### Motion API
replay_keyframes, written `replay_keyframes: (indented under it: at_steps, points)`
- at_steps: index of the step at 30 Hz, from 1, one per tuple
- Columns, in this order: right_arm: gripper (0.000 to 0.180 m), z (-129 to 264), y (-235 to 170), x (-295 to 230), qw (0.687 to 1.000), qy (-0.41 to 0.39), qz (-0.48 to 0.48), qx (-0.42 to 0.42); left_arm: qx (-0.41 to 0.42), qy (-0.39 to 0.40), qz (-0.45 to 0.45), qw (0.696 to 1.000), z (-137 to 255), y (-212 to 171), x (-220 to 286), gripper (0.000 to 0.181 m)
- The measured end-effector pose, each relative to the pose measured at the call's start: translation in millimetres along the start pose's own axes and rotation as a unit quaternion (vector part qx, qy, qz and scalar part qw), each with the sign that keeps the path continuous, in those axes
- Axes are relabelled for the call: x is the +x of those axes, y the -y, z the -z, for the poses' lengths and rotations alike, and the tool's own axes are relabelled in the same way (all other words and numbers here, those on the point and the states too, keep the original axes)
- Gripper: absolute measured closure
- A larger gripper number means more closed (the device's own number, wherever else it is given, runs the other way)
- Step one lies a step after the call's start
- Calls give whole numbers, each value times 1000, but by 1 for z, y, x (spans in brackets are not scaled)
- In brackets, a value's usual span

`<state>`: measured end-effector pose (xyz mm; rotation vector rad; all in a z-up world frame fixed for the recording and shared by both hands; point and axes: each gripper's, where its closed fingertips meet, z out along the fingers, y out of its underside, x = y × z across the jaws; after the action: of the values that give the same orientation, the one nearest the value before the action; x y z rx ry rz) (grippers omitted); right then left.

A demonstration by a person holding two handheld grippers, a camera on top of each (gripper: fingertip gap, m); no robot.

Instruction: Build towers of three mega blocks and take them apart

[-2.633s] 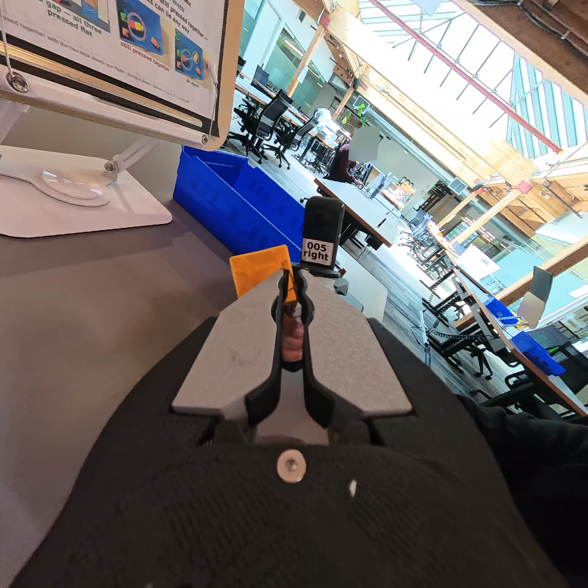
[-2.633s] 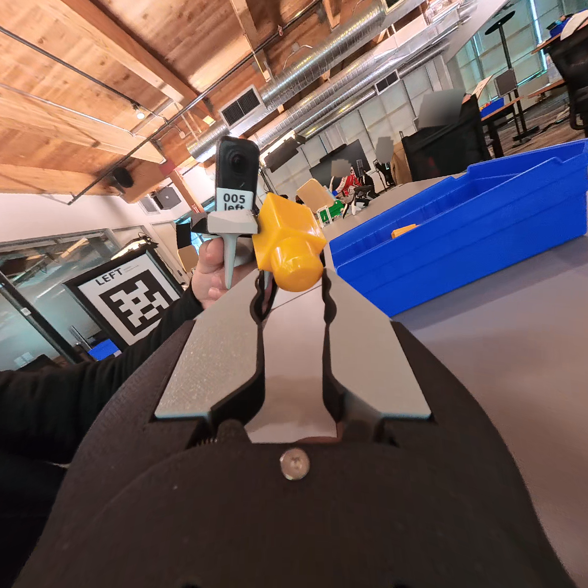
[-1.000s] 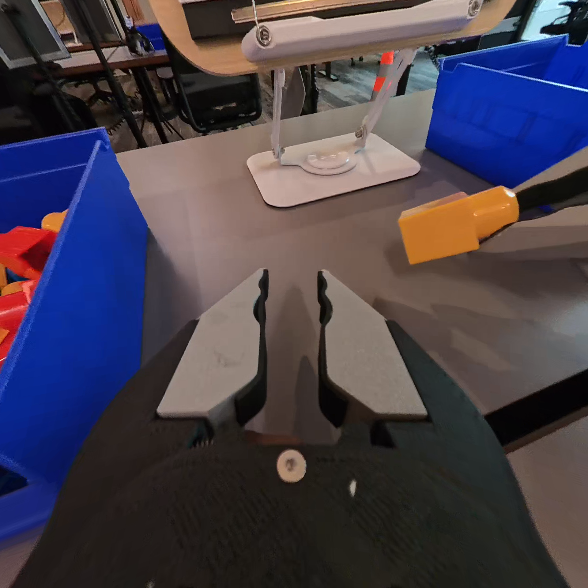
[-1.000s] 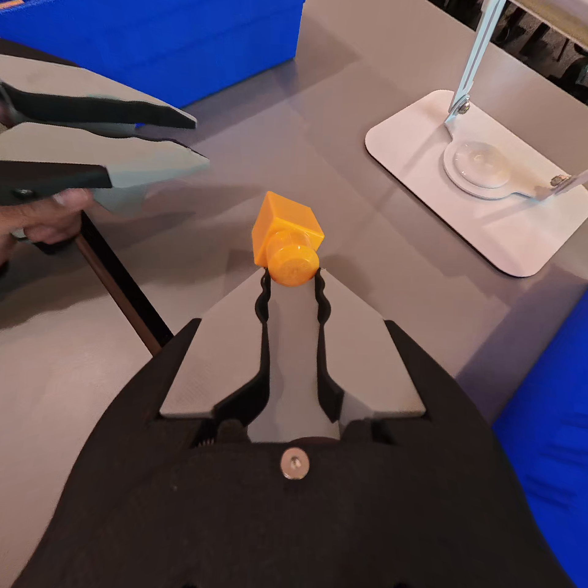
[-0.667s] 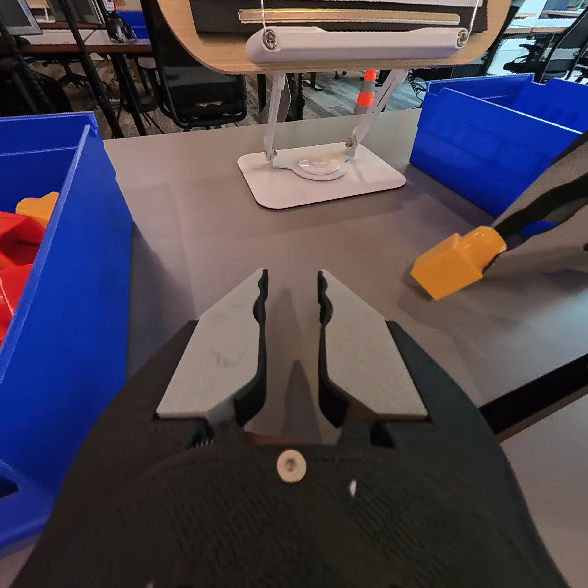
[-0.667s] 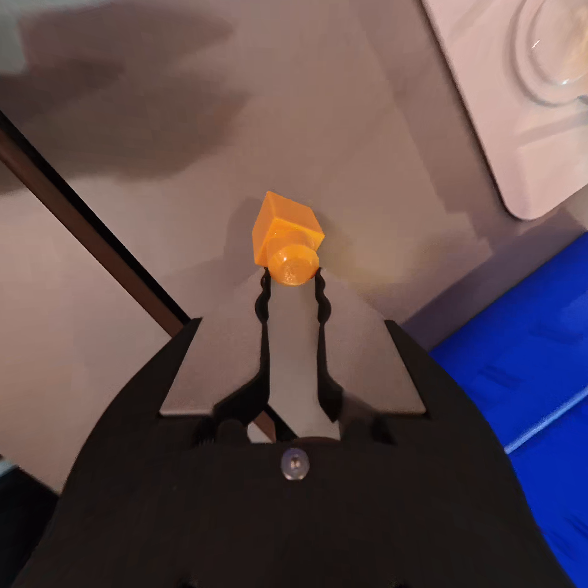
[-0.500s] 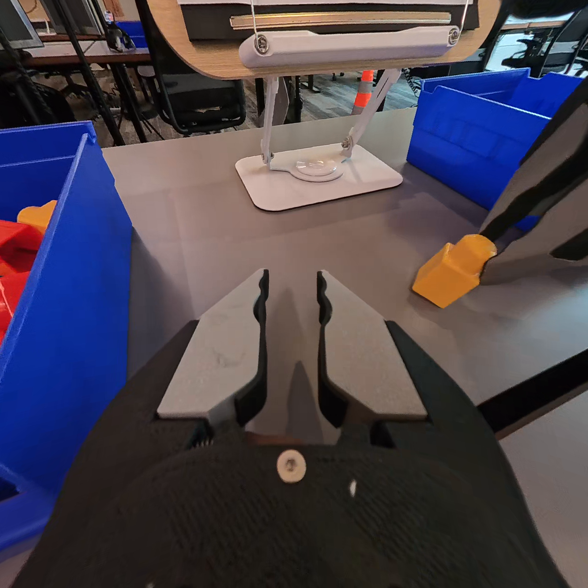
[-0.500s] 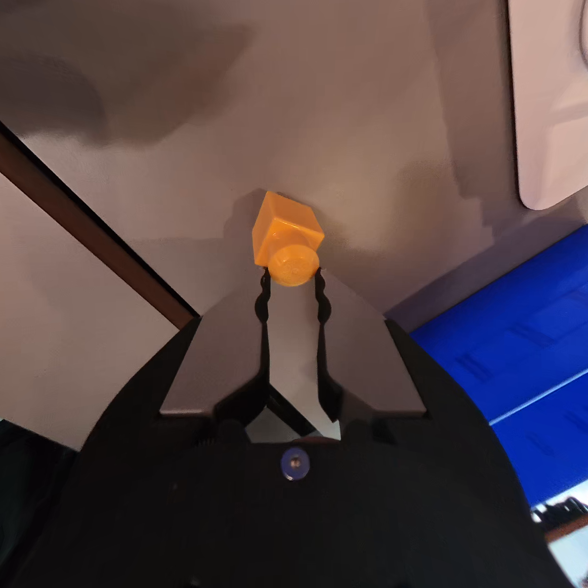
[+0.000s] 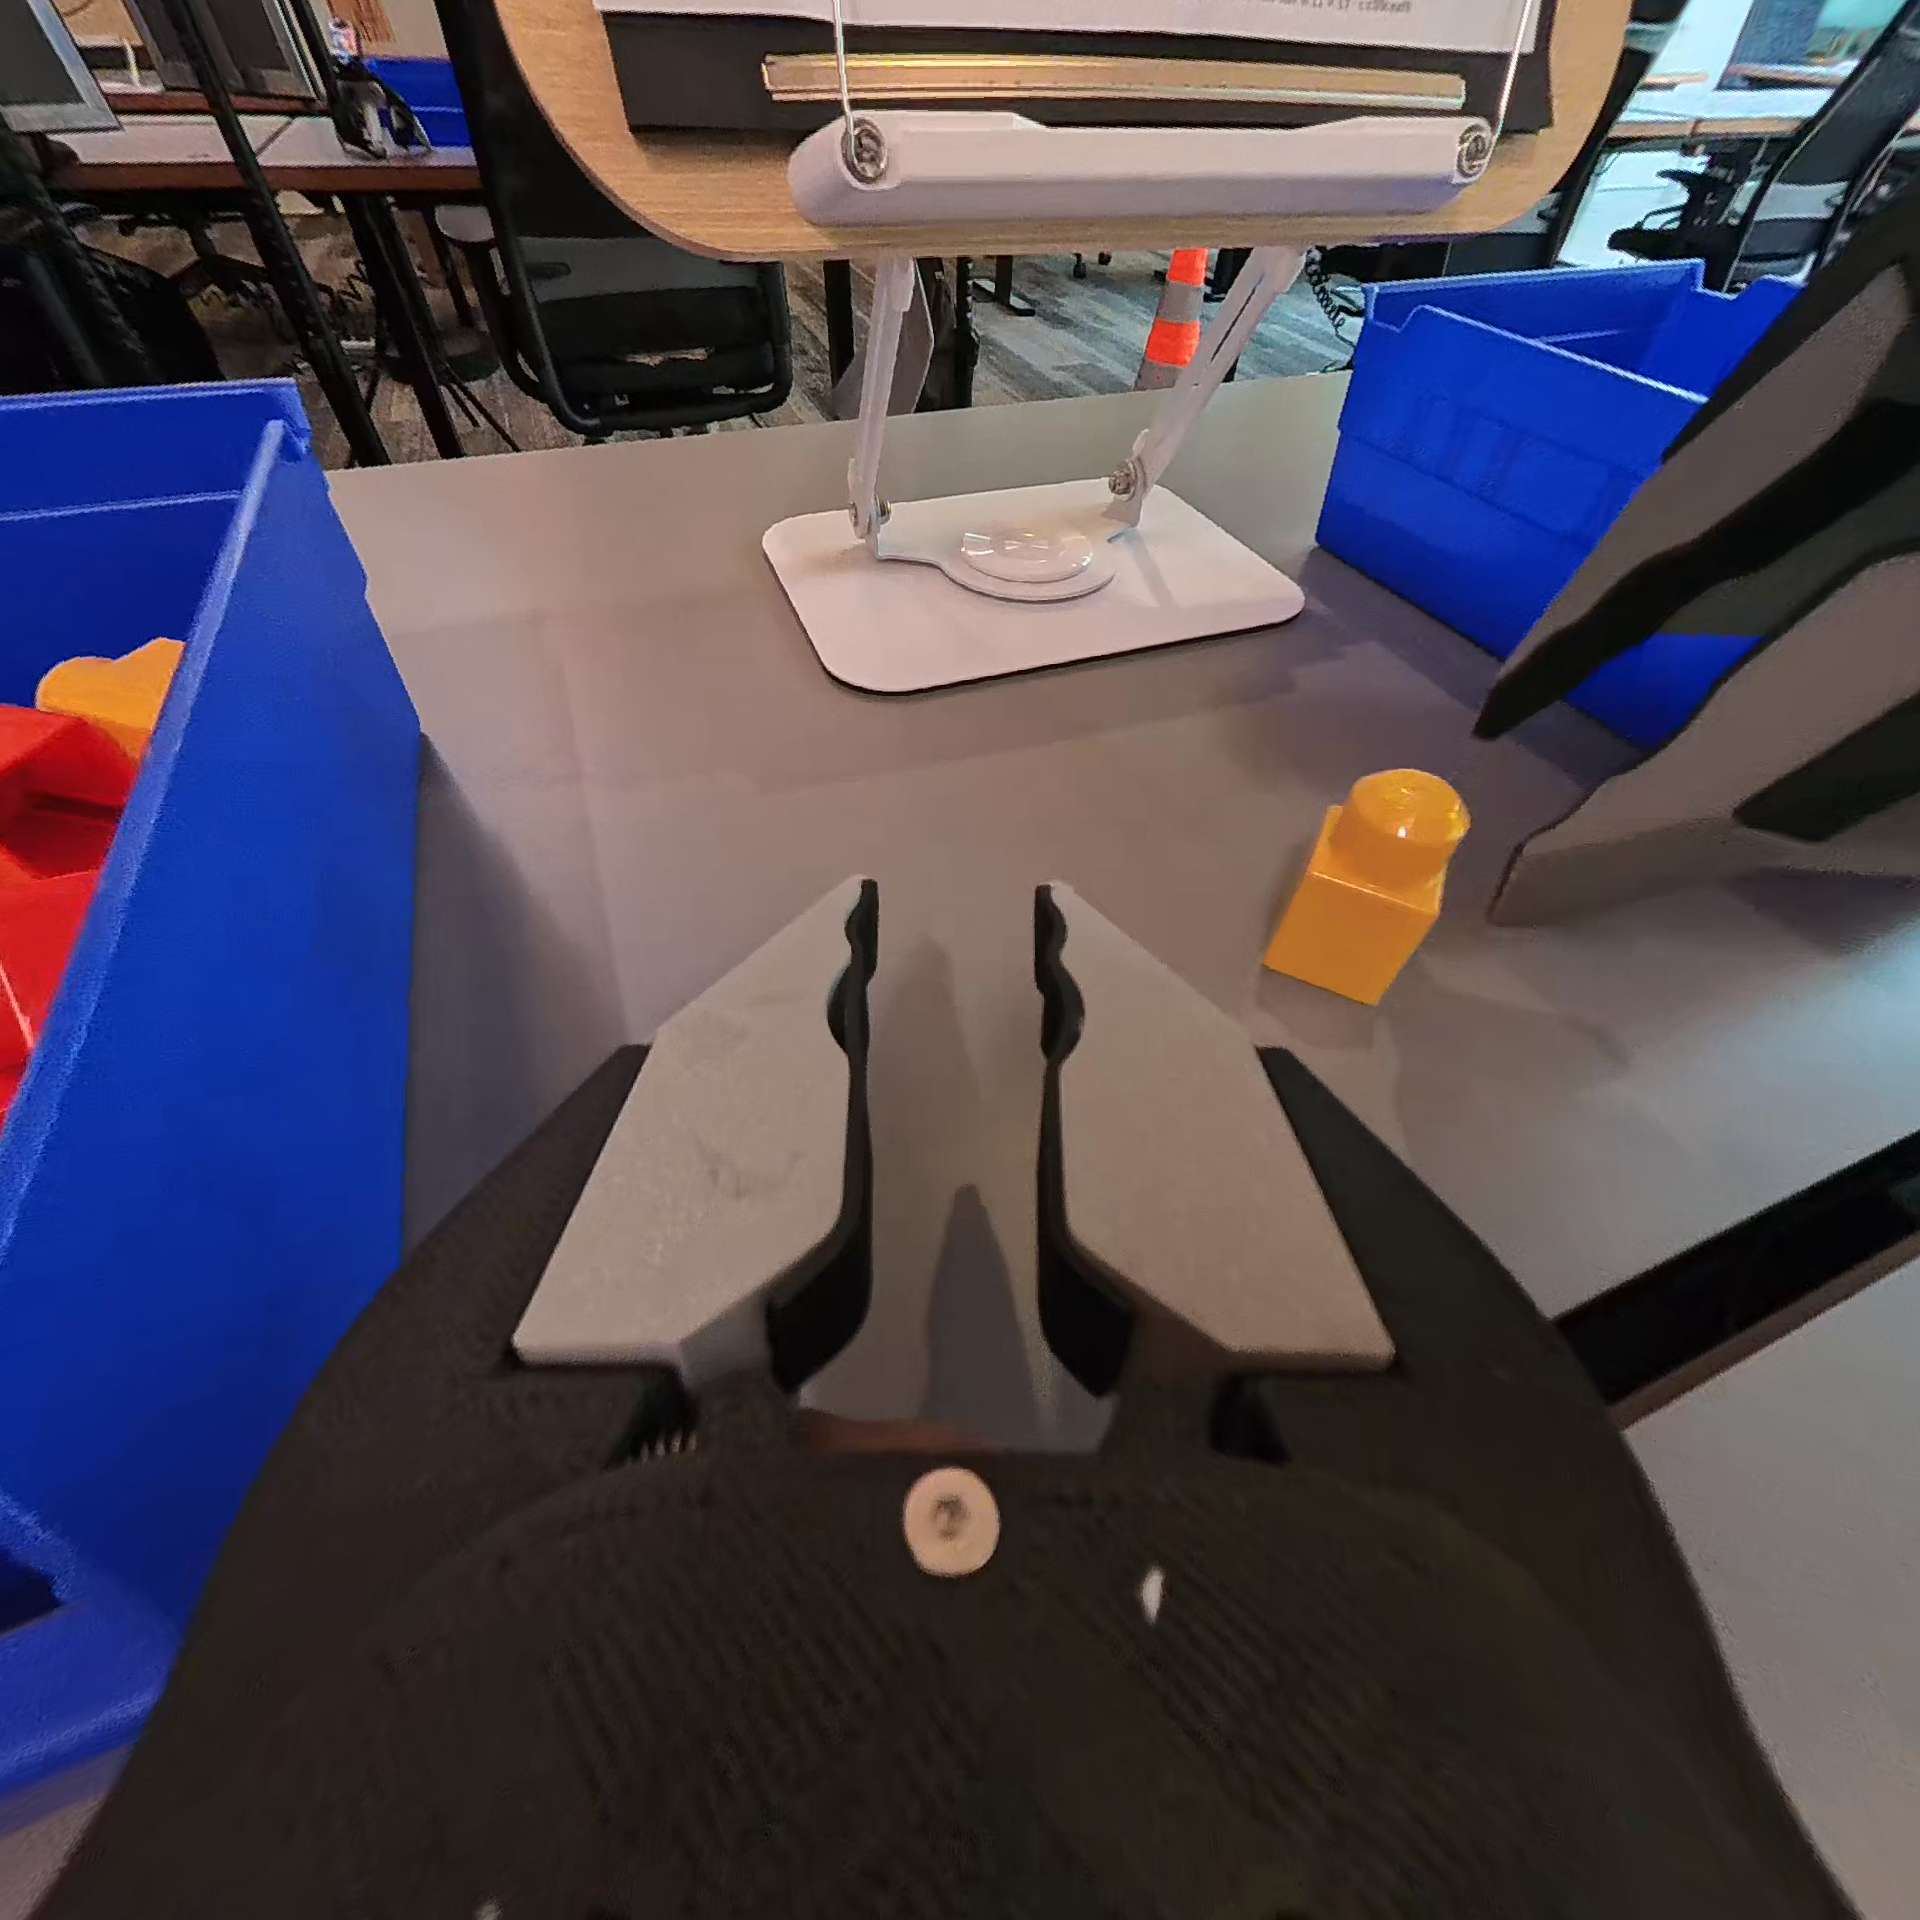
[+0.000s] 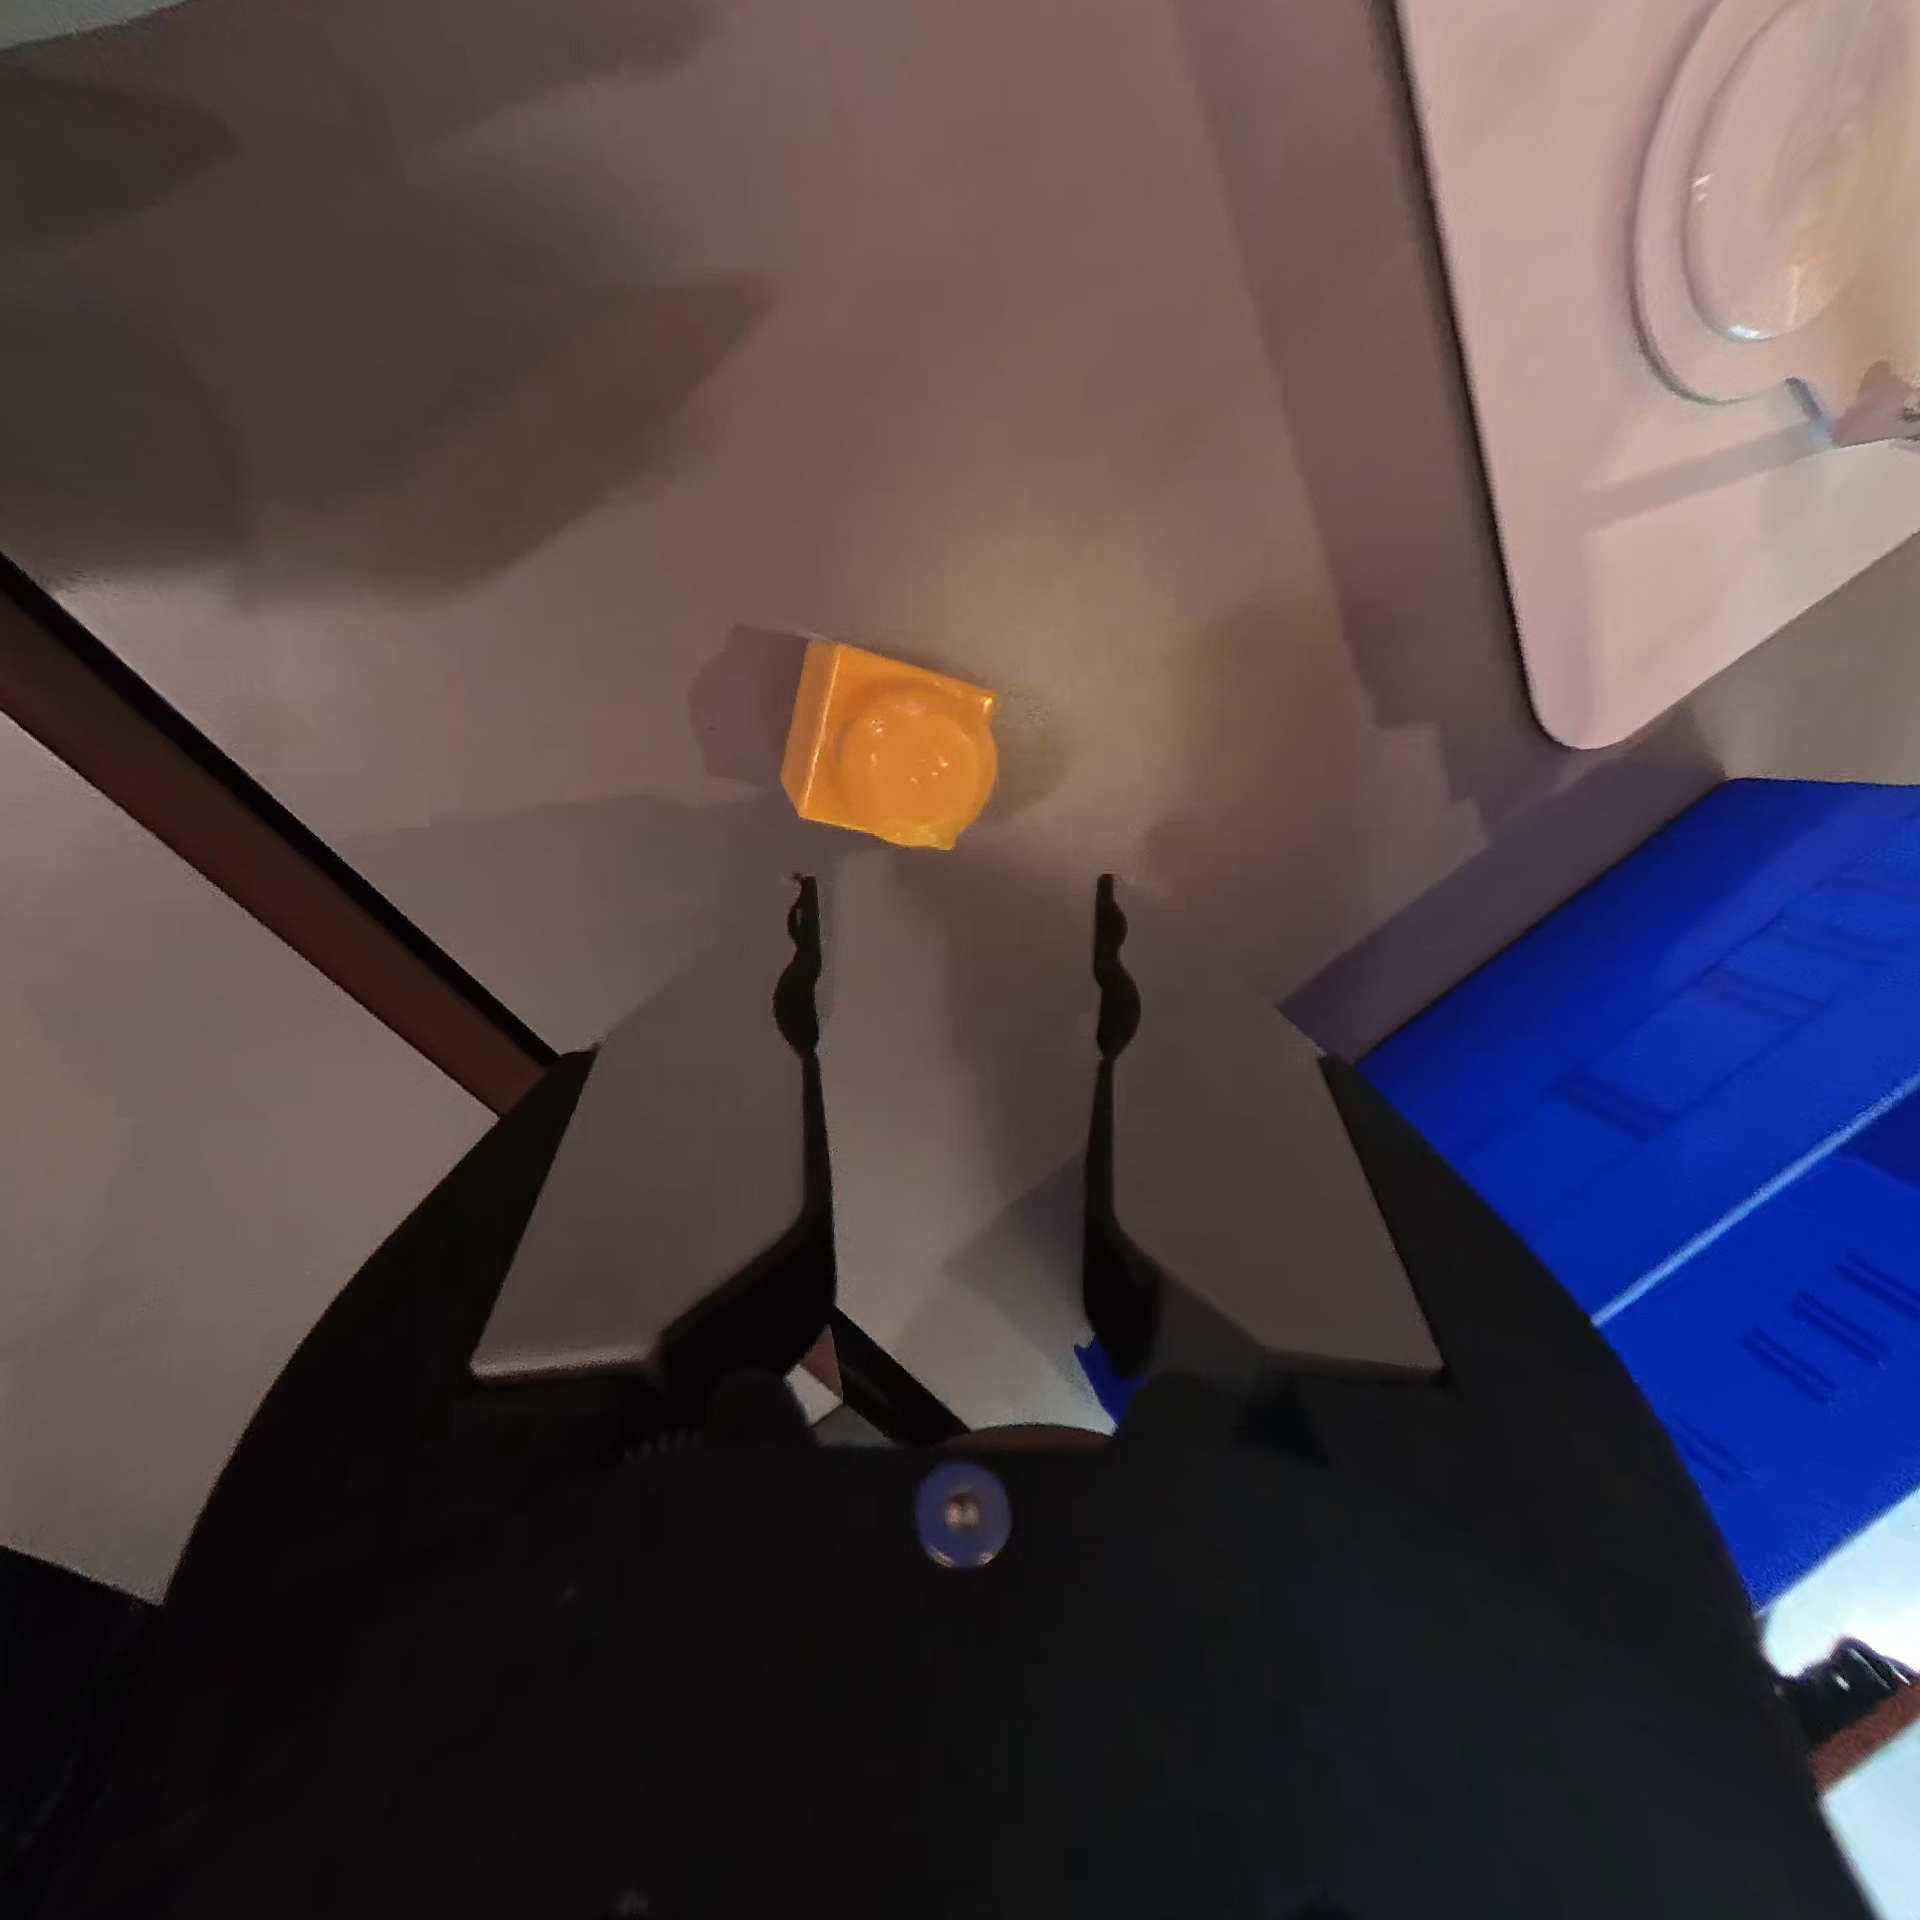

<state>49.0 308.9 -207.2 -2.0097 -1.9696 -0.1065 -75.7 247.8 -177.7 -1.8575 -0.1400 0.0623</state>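
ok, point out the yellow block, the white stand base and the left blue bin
yellow block (image 9: 1356,914): left wrist view, front face.
white stand base (image 9: 1049,613): left wrist view, flat plate.
left blue bin (image 9: 260,935): left wrist view, near side wall.

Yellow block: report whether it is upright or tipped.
Upright. The yellow block stands on its flat base on the table, stud on top, with no gripper touching it.

Orange block (image 9: 1361,894) stands upright, stud up, on table (image 9: 727,748).

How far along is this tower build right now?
Done: one orange block stands stud-up on the grey table, alone. In hand: nothing; right gripper and left gripper are both open. Left: two more blocks, from the left blue bin.
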Motion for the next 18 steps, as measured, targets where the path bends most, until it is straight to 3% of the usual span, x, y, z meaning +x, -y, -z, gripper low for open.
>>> replay_keyframes:
  at_steps: [4,8,12,14,18]
  points:
    - [134,33,27,12,988,-28,-50,146,12,1,3,1000,3,3,-1,154]
    - [150,63,45,19,929,-69,-120,343,26,2,-3,1000,6,6,0,154]
    - [180,45,28,29,893,-125,-156,403,50,6,-2,999,11,12,-1,162]
    - [180,34,22,30,875,-149,-154,435,56,0,-2,998,13,13,0,181]
    - [177,20,18,28,886,-149,-143,415,62,-1,-9,998,13,15,1,181]
